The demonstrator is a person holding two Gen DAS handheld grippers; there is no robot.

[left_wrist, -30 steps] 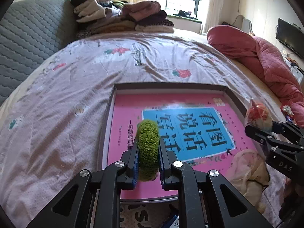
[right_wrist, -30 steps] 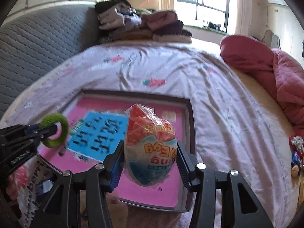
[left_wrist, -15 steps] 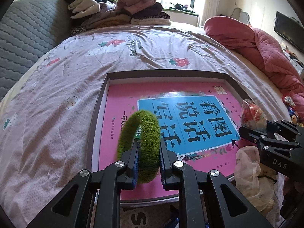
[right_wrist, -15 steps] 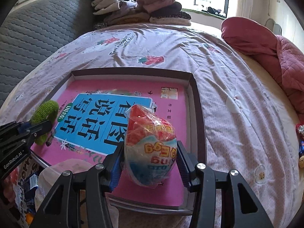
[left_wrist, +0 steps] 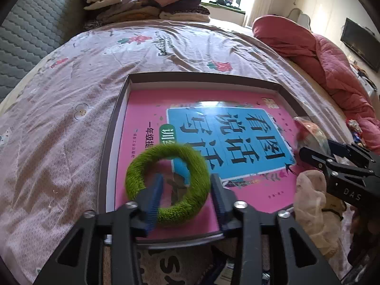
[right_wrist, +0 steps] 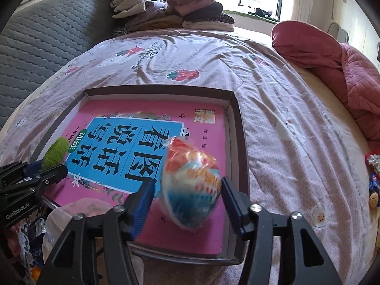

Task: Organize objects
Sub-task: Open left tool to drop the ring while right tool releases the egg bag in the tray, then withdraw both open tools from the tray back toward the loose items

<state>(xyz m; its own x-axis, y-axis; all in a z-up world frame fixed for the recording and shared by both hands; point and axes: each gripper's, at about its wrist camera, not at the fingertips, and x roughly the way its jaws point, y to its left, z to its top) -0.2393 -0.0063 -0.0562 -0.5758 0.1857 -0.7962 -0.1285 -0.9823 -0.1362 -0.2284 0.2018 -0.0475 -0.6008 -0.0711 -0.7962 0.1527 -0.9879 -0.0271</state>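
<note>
Green fuzzy ring (left_wrist: 167, 185) sits loose between my left tongs (left_wrist: 186, 198) as they spread apart, over the tray's (left_wrist: 111, 142) pink book (left_wrist: 152, 109) at 7 o'clock. My right tongs (right_wrist: 187, 204) are widening too, the wrapped toy egg (right_wrist: 191, 185) blurred between them toward 5 o'clock.

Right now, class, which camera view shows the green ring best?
The left wrist view: the green ring fills the foreground as a whole loop, blurred, between the opening left gripper. The right wrist view shows only a small green edge at far left.
</note>
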